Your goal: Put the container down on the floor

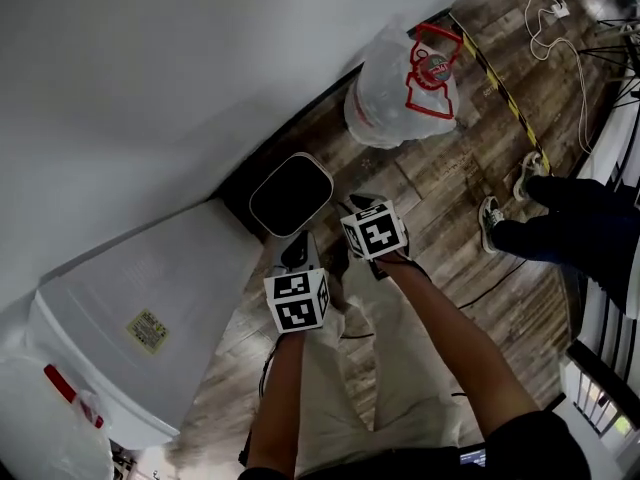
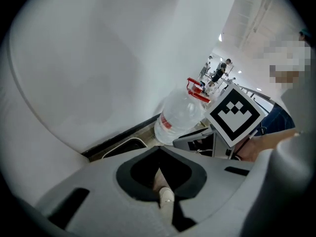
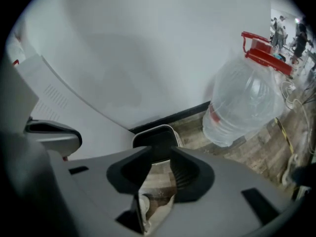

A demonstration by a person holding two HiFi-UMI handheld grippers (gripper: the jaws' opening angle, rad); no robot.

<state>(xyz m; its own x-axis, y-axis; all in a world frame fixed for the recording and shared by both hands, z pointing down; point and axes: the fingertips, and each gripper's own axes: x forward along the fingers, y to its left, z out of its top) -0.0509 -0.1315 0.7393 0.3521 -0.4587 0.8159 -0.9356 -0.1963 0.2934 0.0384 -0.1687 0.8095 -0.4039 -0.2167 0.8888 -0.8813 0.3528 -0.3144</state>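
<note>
Jaws are pressing together on the left gripper [image 2: 159, 174], gaping partway on the right gripper [image 3: 159, 174], both carrying nothing
The container [image 1: 291, 194] is sitting on the floor [image 1: 440, 208] against the wall [image 1: 150, 68], just beyond them

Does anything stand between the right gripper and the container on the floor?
Nothing visible does. The right gripper has its jaws apart and empty above the container, which sits on the wooden floor against the wall. The water jug stands off to one side.
</note>
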